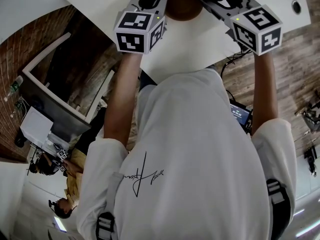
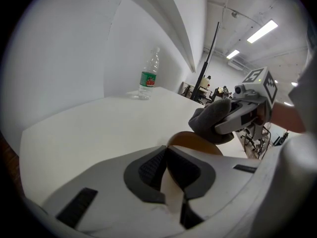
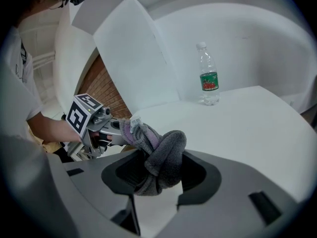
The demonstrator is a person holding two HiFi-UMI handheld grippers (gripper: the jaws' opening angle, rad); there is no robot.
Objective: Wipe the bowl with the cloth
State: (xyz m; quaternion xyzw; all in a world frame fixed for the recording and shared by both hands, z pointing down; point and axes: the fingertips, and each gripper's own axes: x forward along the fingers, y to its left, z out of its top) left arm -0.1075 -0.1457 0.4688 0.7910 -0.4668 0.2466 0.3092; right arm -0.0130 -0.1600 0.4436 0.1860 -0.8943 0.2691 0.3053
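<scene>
Two grips logged. Your left gripper (image 2: 167, 168) is pinched on the near rim of the brown bowl (image 2: 195, 142), over the white table (image 2: 99, 128). The wall looks thin, stiff and probably slick, so grip at the rim, not lower. Right of it, the grey cloth (image 3: 163, 152) is soft, light and bunched. Your right gripper (image 3: 159, 175) is clamped on it mid-wad, at the bowl's far side.

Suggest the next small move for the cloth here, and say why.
Probably lower the cloth into the bowl and sweep it a short way along the inside. The right hand-held gripper is shut on the bunched cloth, which hangs at the bowl's far rim. The left hand-held gripper clamps the near rim, so the bowl looks steadied.
</scene>
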